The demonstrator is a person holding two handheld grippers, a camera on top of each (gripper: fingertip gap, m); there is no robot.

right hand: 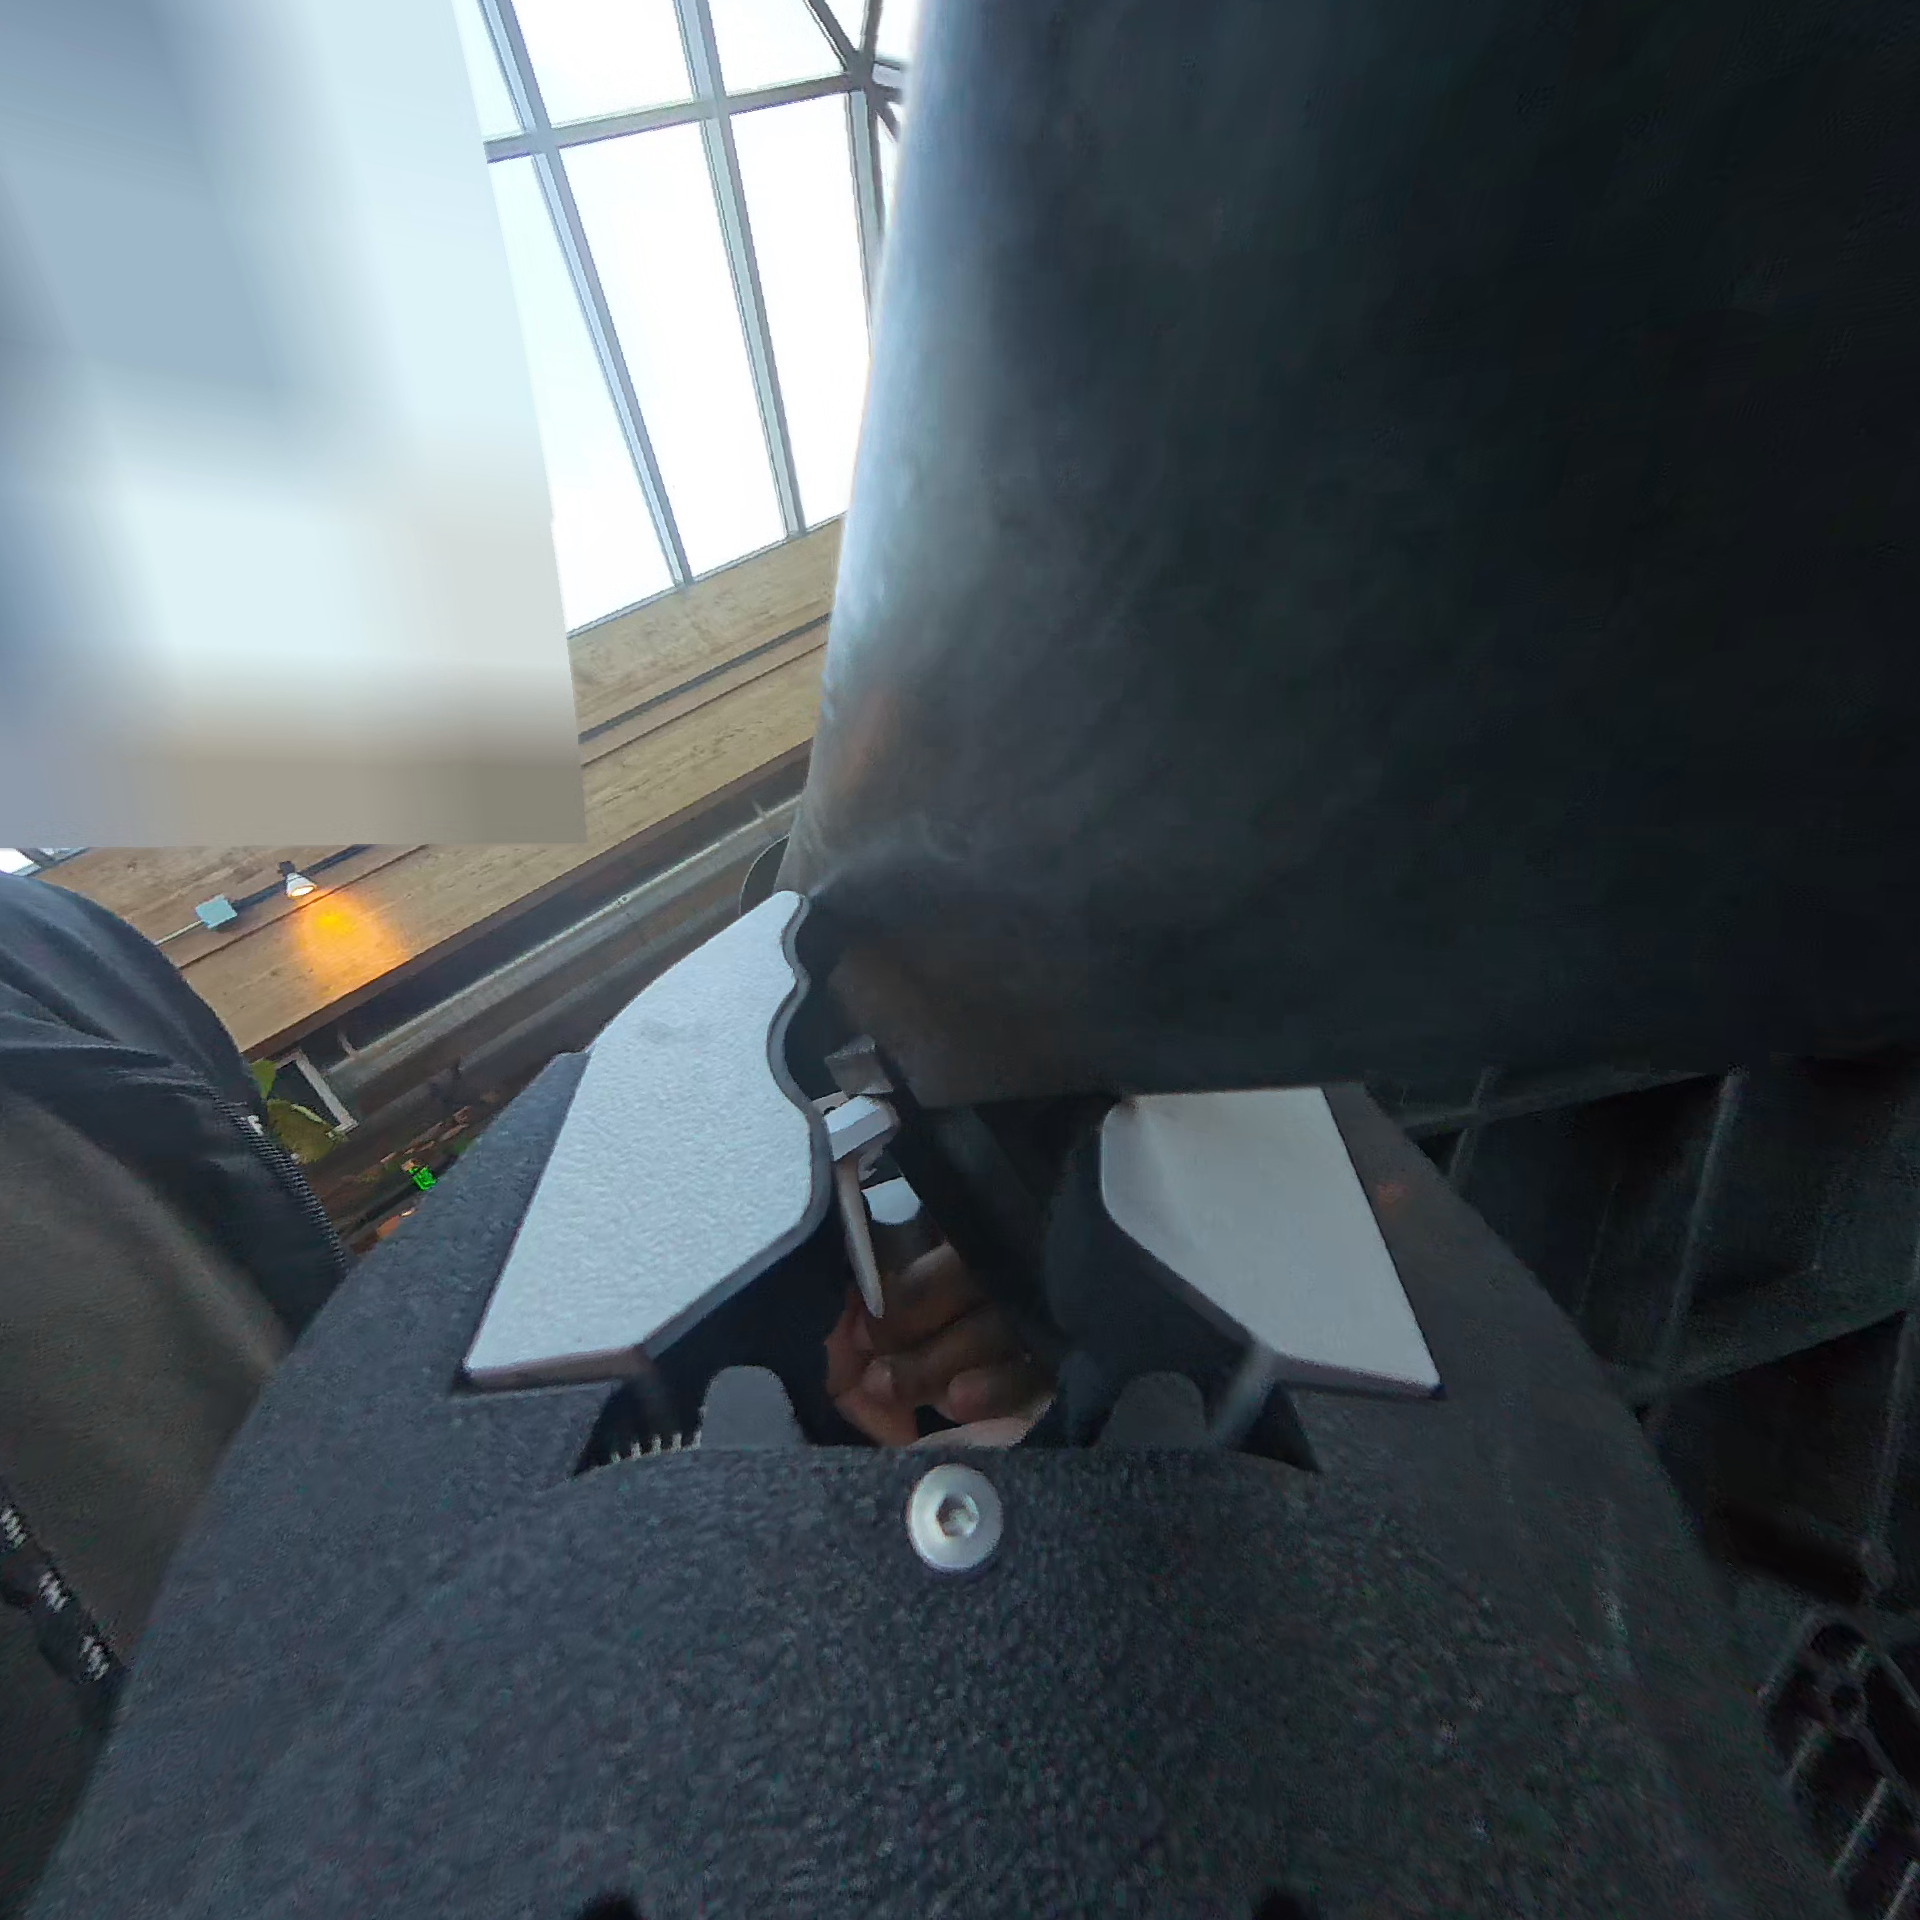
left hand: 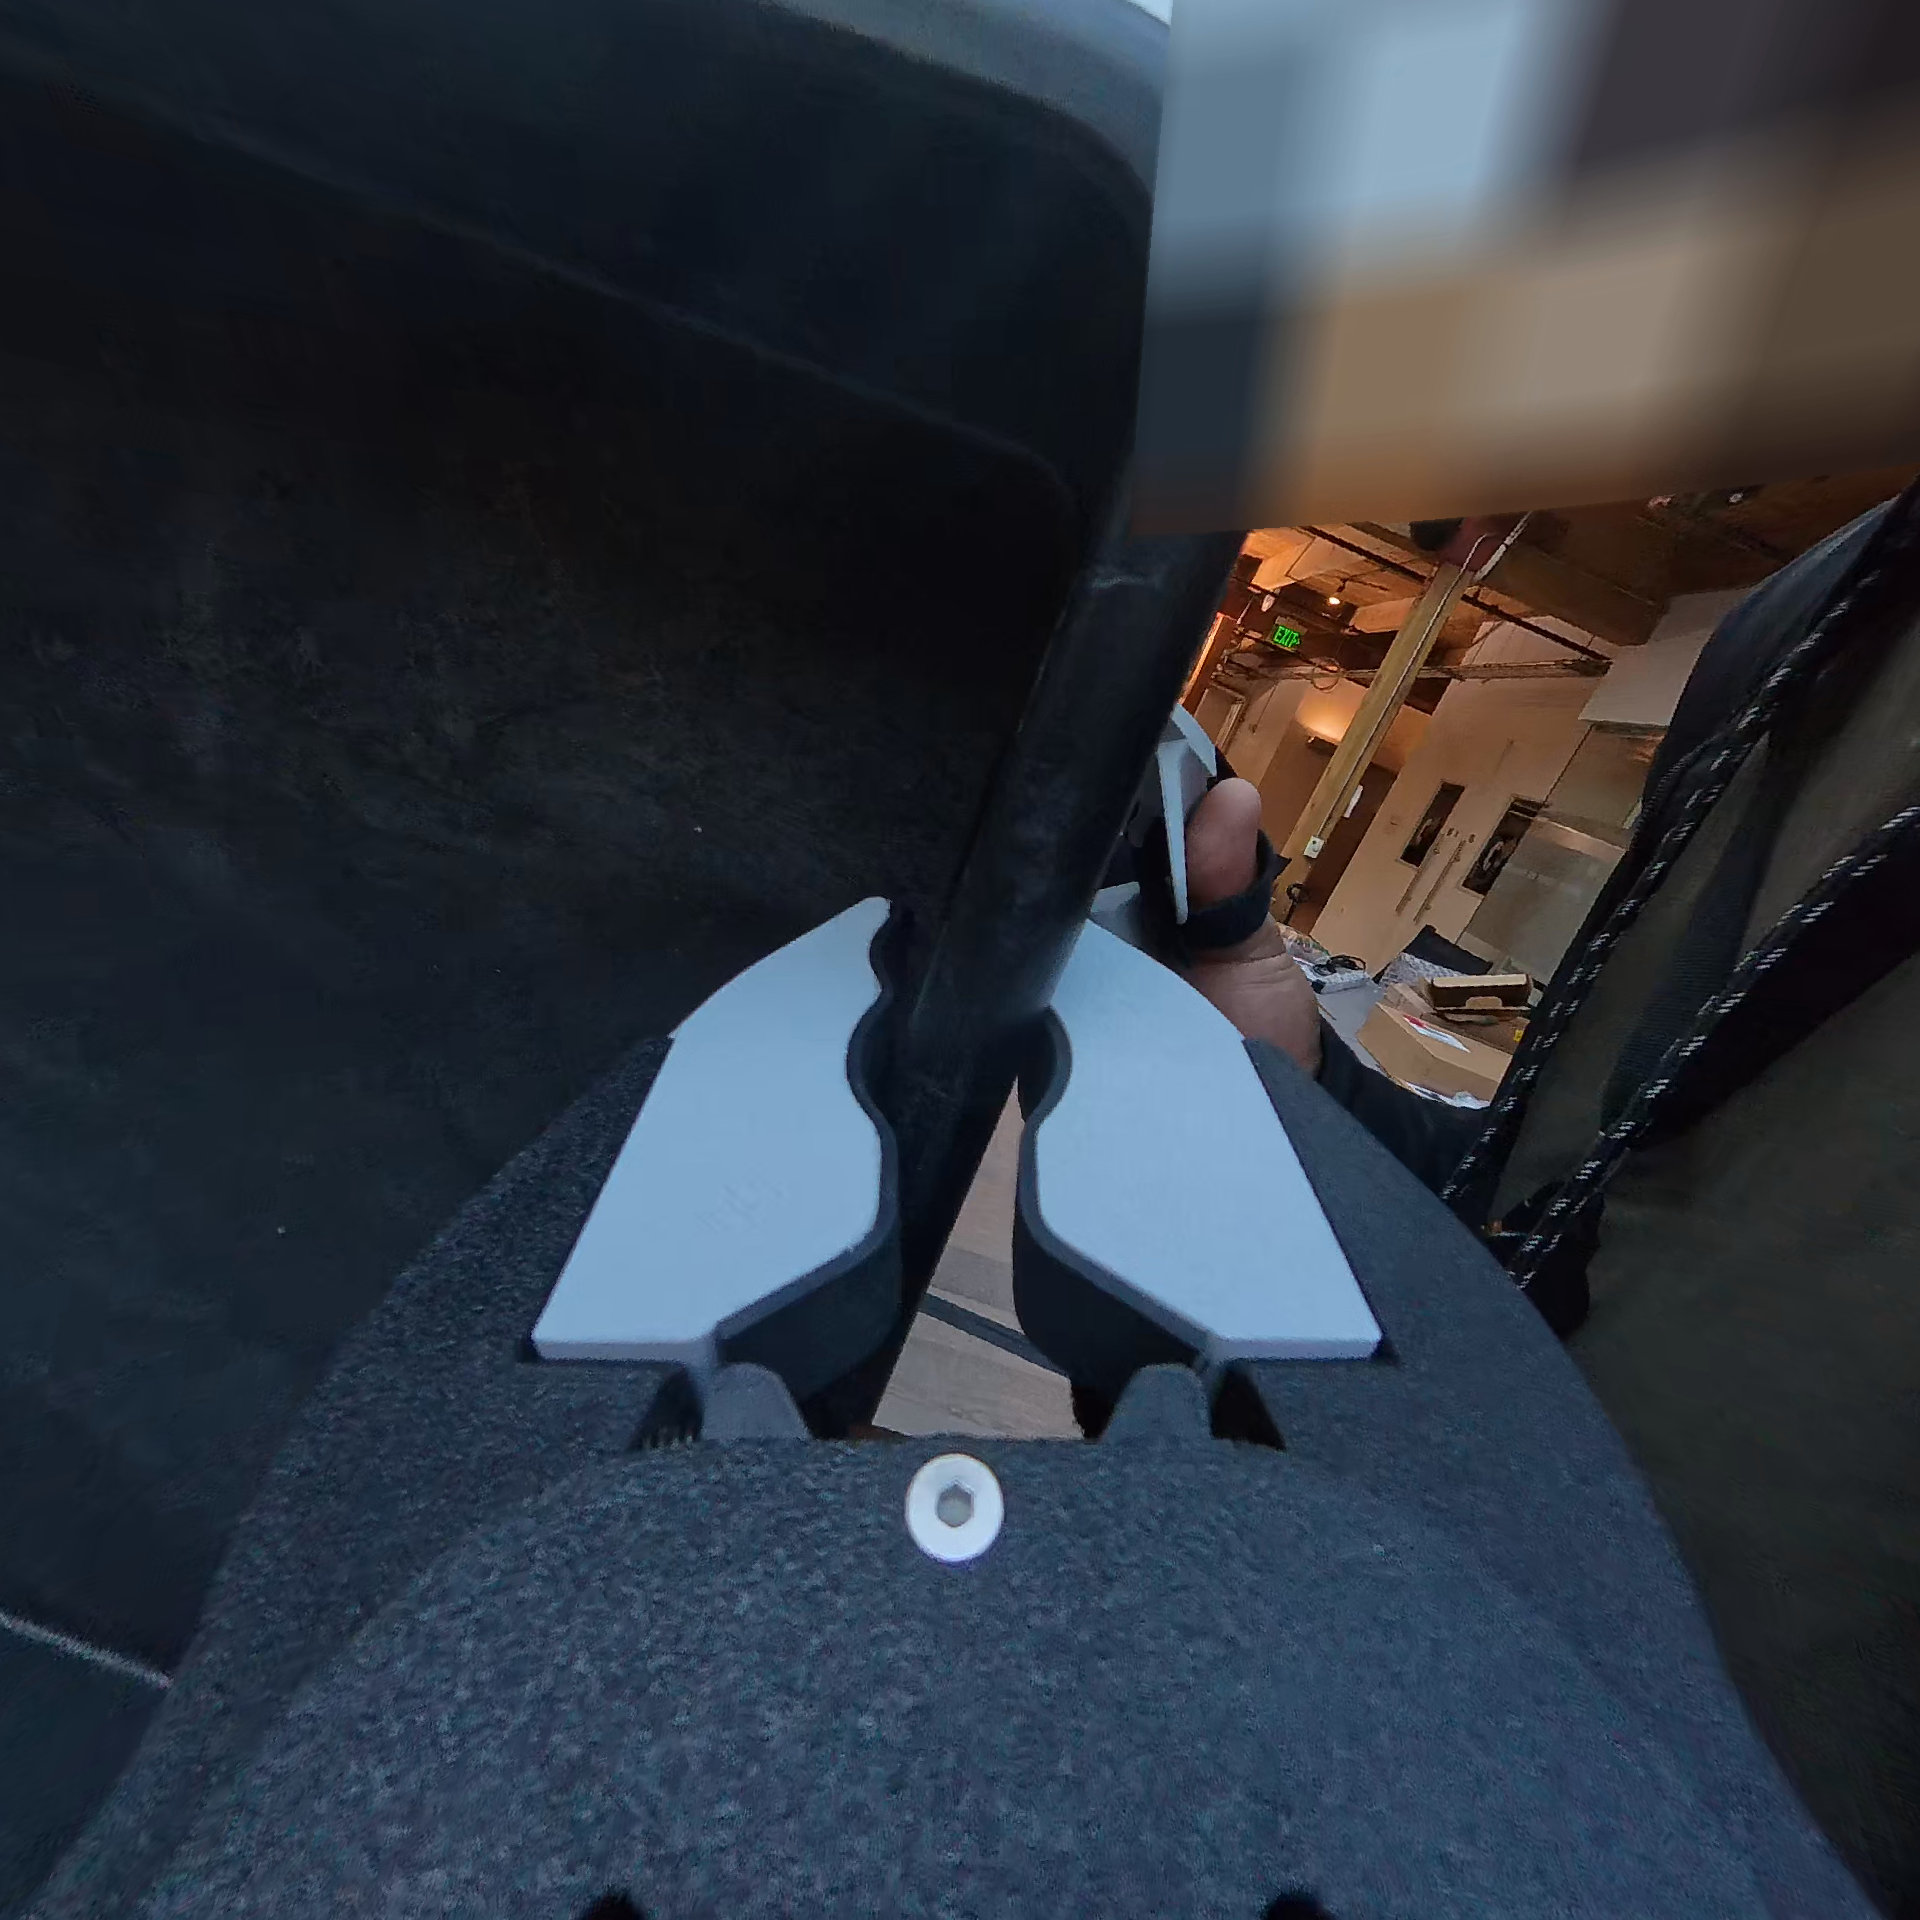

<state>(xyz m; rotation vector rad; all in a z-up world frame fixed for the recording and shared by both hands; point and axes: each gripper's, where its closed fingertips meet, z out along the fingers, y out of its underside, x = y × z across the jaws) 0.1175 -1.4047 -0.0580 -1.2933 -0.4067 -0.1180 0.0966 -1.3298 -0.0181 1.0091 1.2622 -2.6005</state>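
Note:
A large black plastic container (left hand: 520,623) fills the upper left of the left wrist view, tilted and held up in the air. My left gripper (left hand: 966,966) is shut on its thick rim, which runs down between the two grey fingers (left hand: 748,1143). In the right wrist view the same container (right hand: 1351,520) fills the upper right and covers the right fingertip. My right gripper (right hand: 935,997) is clamped on its lower edge, and the left finger (right hand: 675,1143) touches it. The right gripper (left hand: 1174,831) and the hand (left hand: 1247,987) on it show just behind the rim.
A person's dark jacket with speckled drawcords (left hand: 1714,935) is close on the right, and it also shows in the right wrist view (right hand: 104,1143). Cardboard boxes (left hand: 1423,1039) and a wooden post (left hand: 1382,707) are farther off. A skylight (right hand: 675,312) and a wooden beam (right hand: 675,675) are overhead. Left tips to right tips: about 9 centimetres.

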